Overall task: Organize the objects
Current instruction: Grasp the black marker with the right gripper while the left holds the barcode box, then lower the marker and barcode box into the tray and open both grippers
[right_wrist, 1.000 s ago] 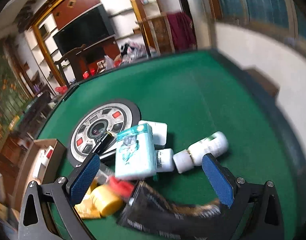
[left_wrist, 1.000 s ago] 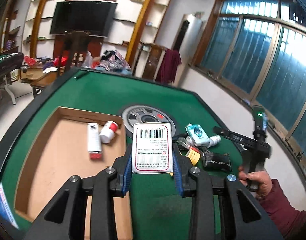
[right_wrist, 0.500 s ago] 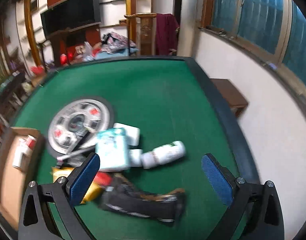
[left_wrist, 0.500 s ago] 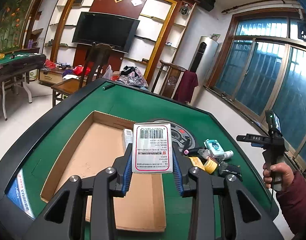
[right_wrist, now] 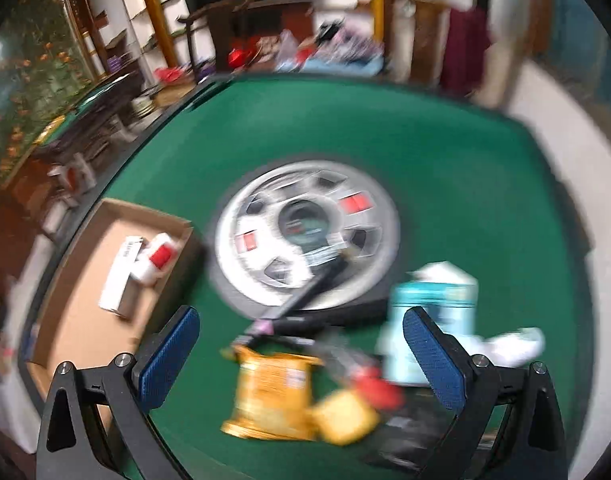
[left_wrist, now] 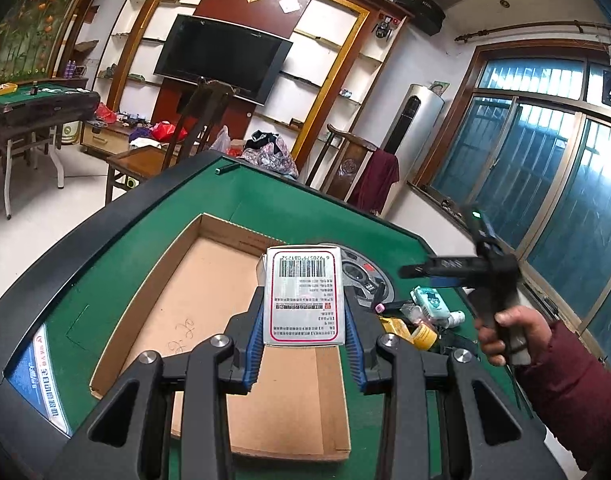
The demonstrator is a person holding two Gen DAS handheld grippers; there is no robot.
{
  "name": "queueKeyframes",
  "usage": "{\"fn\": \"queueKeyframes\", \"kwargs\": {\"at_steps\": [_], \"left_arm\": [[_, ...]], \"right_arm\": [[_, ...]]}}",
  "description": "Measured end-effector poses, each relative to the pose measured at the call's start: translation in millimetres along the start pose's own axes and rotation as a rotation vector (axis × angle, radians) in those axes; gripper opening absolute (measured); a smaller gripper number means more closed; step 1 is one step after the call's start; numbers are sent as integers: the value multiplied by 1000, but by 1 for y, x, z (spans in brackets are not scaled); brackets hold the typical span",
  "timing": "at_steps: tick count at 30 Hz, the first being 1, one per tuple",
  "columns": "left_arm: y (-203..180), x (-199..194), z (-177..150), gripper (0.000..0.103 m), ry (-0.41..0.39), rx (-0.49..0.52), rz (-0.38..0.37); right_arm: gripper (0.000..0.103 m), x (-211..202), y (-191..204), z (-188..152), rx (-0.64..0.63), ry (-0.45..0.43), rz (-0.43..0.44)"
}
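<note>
My left gripper [left_wrist: 304, 326] holds a white box [left_wrist: 303, 297] by its sides, both blue pads pressed on it, barcode face toward the camera. It sits mid-frame in the left wrist view, raised over the open cardboard box [left_wrist: 153, 292] that fills the lower middle of that picture. The cardboard box lies on the green table [left_wrist: 261, 200], whose black rim curves along the left.

In the right wrist view the cardboard box [right_wrist: 65, 320] sits at the left edge, and inside it lie a long white carton [right_wrist: 119, 274] and a small white bottle with a red label [right_wrist: 157, 258], side by side near its upper end.

My right gripper [right_wrist: 301, 350] stands wide with nothing between the pads. Below it, in the lower middle of that blurred picture, lies the heap: a yellow packet [right_wrist: 271, 390], a yellow cap [right_wrist: 345, 416], a teal and white box [right_wrist: 429, 320], a dark tube [right_wrist: 309, 292] leaning across the round silver plate [right_wrist: 305, 236] in the table's centre. Other pieces there are too smeared to name.

In the left wrist view the right gripper [left_wrist: 445, 270] shows at the right edge, held by a hand [left_wrist: 509, 330] in a dark red sleeve [left_wrist: 573, 396], above the same heap at right of centre.

A television [left_wrist: 221, 62] hangs on the far wall, upper left; windows [left_wrist: 545, 172] fill the right.
</note>
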State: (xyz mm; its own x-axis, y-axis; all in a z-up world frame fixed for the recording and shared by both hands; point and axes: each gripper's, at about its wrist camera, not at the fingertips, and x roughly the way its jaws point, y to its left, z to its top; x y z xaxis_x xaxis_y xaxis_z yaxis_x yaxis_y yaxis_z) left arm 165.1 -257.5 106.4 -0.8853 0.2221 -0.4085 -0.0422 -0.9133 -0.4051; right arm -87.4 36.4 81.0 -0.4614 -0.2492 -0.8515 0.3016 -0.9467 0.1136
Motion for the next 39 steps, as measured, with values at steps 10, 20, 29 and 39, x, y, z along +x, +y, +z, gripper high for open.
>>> {"fn": "queueKeyframes", "kwargs": {"at_steps": [10, 20, 29, 39], "left_arm": [[11, 25, -6, 34, 60, 9, -13], [15, 30, -11, 34, 76, -14, -19], [12, 17, -11, 34, 73, -31, 5], [-1, 20, 5, 34, 82, 42, 89]], "right_arm": [[61, 82, 1, 15, 88, 158, -128], [25, 95, 47, 1, -45, 121, -154], [16, 61, 27, -26, 90, 6, 23], [17, 7, 20, -36, 216, -62, 364]]}}
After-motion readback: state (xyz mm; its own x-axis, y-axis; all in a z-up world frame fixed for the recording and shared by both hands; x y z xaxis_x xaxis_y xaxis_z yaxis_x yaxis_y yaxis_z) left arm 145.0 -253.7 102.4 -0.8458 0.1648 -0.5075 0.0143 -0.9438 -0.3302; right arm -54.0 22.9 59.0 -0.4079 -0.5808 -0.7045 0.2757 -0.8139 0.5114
